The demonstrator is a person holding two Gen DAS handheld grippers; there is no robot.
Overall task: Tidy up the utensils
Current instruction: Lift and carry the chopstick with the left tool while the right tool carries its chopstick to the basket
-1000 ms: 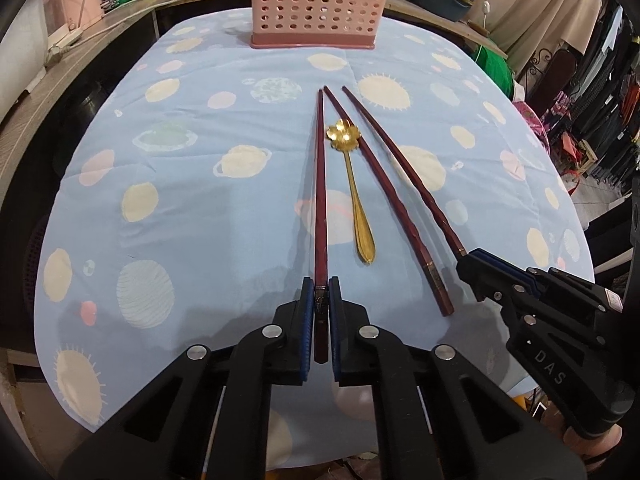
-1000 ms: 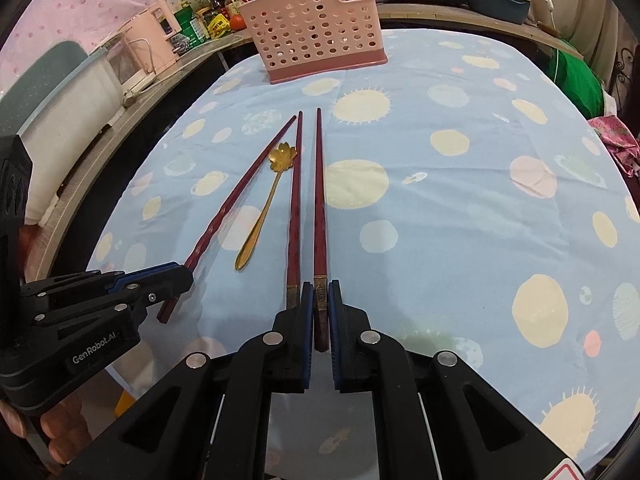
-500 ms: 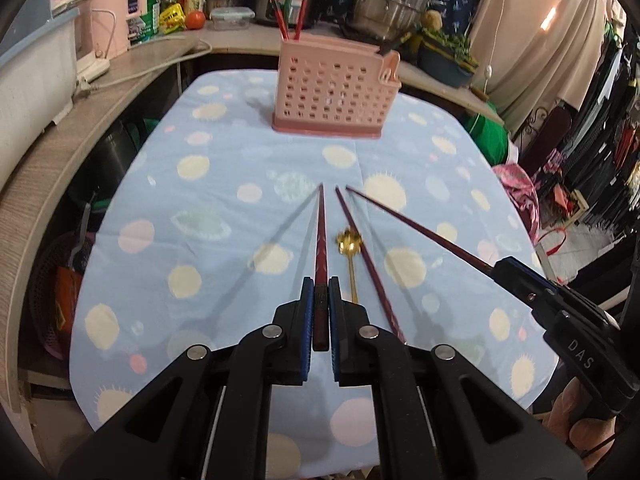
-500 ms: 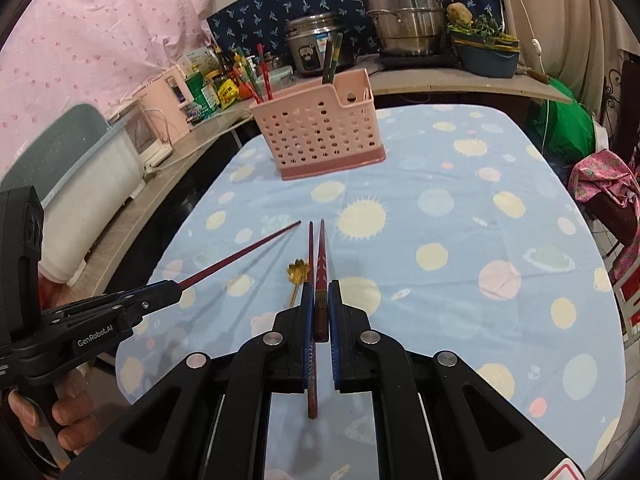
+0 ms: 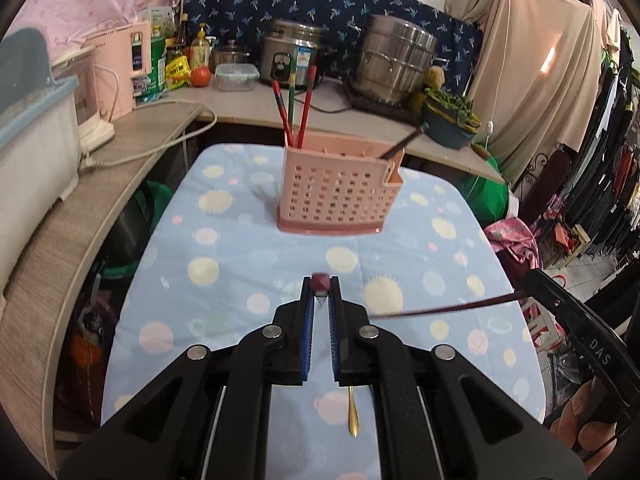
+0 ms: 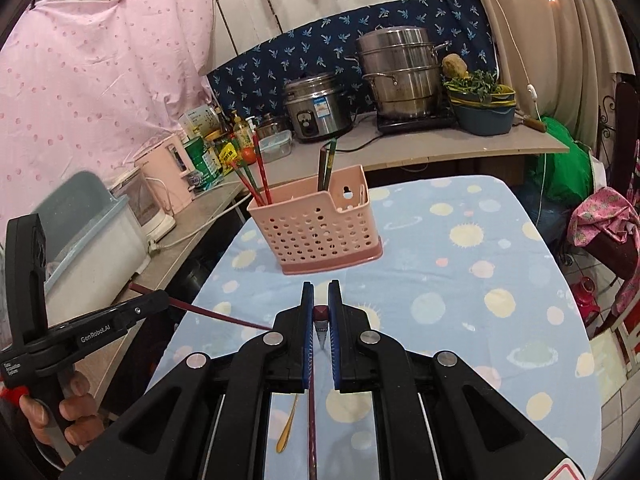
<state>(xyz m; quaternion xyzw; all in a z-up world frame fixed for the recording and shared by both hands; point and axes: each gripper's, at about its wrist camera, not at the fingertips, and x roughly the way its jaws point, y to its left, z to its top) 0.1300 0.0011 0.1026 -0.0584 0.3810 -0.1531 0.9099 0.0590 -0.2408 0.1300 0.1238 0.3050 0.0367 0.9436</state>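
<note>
My left gripper (image 5: 320, 285) is shut on a dark red chopstick (image 5: 320, 281) that I see end-on, lifted above the table. My right gripper (image 6: 320, 293) is shut on a second dark red chopstick (image 6: 320, 313), also raised. Each gripper shows in the other's view: the right gripper (image 5: 538, 282) with its chopstick (image 5: 440, 311), the left gripper (image 6: 158, 299) with its chopstick (image 6: 216, 312). A gold spoon (image 6: 288, 424) and a third chopstick (image 6: 312, 428) lie on the cloth below. The pink perforated utensil basket (image 5: 338, 194) stands ahead at the table's far end.
The basket holds several red and green chopsticks (image 5: 294, 108). The table (image 5: 240, 248) wears a blue cloth with planets. Behind it a counter carries a rice cooker (image 6: 316, 108), steel pots (image 6: 400, 72) and bottles. A pink kettle (image 5: 120, 76) and a white box (image 5: 32, 152) stand on the left.
Both grippers have risen from the table, each lifting its chopstick, and tilted up so the basket and counter come into view. The spoon and third chopstick stayed on the cloth.
</note>
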